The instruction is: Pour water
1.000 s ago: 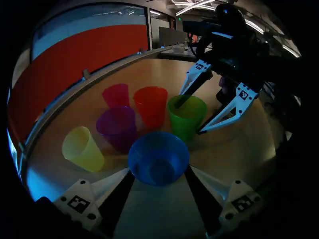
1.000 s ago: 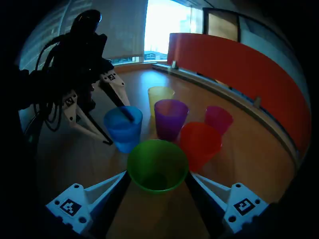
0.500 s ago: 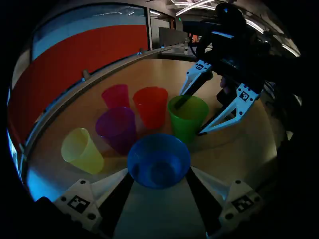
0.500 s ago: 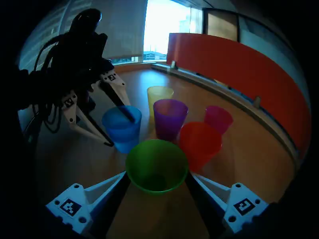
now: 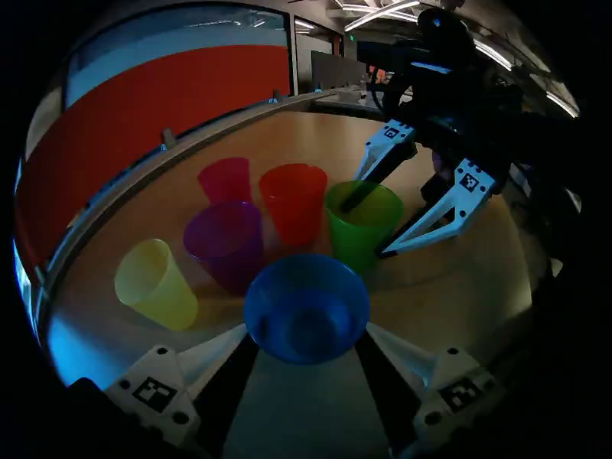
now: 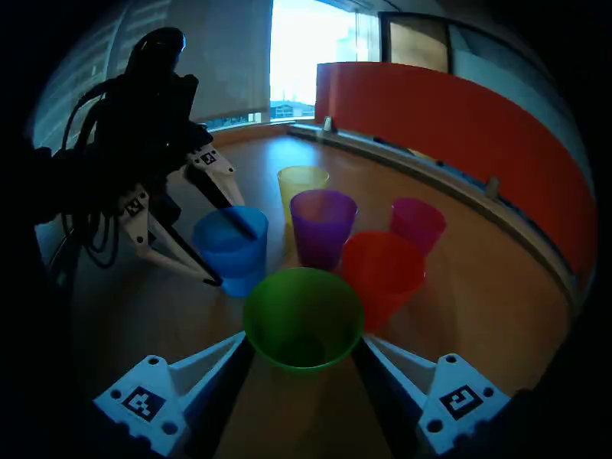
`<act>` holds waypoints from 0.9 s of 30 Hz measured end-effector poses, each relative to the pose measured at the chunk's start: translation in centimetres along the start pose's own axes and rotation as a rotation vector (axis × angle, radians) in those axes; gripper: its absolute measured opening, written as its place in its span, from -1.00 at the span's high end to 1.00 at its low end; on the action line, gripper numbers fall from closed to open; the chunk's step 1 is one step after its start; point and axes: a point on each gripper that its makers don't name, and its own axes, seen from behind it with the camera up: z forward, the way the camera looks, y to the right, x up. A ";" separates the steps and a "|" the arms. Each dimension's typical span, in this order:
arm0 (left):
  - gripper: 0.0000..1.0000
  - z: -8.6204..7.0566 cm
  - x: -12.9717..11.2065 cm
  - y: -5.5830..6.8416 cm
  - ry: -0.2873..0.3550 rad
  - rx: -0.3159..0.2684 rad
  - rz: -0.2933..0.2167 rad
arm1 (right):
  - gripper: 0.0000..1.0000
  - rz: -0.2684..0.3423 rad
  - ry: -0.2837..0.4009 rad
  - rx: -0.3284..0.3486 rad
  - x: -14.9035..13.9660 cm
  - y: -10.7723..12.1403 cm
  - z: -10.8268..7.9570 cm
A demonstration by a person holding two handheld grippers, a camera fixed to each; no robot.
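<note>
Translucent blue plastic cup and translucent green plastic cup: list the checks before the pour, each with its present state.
1. Blue plastic cup sits between the left gripper's fingers: ok.
2. Green plastic cup sits between the right gripper's fingers: ok.
3. Both fingers press firmly on each cup: cannot tell.
4. Both cups upright: ok.
5. Water inside either cup: cannot tell.
6. Red plastic cup clear of the green cup: not ok, it stands close beside.
</note>
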 end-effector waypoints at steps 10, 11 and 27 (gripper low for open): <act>-0.60 0.1 0.2 -0.3 0.026 0.011 -0.014 | -0.73 0.005 0.005 0.001 -0.2 0.0 -0.1; -0.60 0.1 0.2 -0.3 0.028 0.012 -0.016 | -0.73 0.006 0.006 0.001 -0.2 0.0 -0.1; -0.60 -1.4 1.0 -0.8 0.091 0.049 -0.043 | -0.72 0.013 0.056 0.002 1.5 -0.4 -0.8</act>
